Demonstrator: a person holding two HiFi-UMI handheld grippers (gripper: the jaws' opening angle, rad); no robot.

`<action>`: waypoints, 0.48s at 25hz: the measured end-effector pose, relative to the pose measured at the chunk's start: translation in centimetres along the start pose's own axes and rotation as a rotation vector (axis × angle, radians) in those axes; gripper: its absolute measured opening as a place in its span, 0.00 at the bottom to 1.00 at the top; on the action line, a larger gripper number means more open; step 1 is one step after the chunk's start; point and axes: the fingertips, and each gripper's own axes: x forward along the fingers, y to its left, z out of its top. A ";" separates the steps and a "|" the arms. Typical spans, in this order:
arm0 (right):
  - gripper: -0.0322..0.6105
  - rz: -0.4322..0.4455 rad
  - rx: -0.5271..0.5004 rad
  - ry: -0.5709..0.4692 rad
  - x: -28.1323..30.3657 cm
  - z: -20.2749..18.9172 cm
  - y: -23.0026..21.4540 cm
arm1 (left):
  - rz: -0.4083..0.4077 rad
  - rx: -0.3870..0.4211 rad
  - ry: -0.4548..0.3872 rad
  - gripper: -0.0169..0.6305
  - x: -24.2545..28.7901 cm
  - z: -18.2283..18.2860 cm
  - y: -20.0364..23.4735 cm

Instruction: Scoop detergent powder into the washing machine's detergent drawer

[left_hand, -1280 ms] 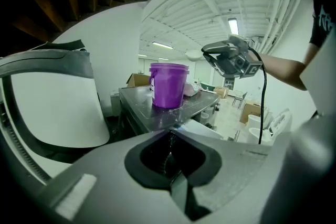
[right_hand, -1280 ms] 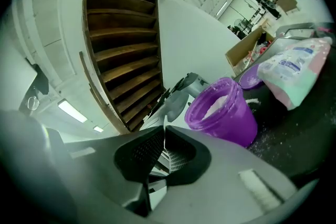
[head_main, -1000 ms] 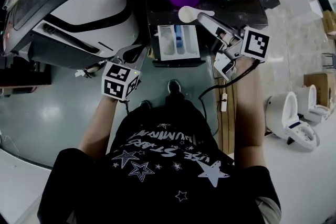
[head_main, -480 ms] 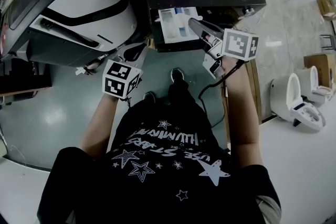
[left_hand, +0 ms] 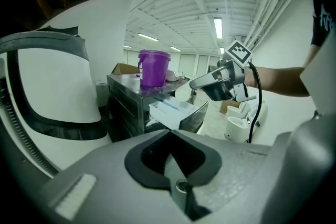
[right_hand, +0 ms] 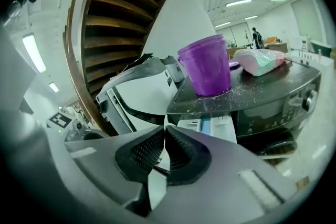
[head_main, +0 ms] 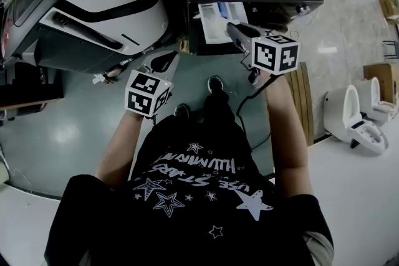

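Held short of the pulled-out detergent drawer (head_main: 215,14), left gripper (head_main: 163,62) and right gripper (head_main: 233,28) both clenched empty, probably ahead of scooping.

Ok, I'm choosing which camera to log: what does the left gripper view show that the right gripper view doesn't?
Only the left gripper view: the right gripper with its marker cube, the person's forearm, white toilets on the floor. Only the right gripper view: the machine's round control knob and white powder specks on its dark top. Both: the purple plastic tub and the pulled-out white detergent drawer.
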 end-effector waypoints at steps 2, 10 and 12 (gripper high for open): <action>0.11 -0.027 -0.045 -0.001 0.5 -0.4 -0.2 | 0.000 -0.002 0.002 0.03 -0.3 -0.3 0.1; 0.11 -0.118 -0.268 0.085 2.5 -2.0 -0.6 | 0.003 -0.013 0.010 0.03 -1.0 -1.5 0.6; 0.11 -0.137 -0.359 0.114 2.9 -2.3 -0.5 | 0.003 -0.015 0.014 0.03 -1.1 -1.8 0.7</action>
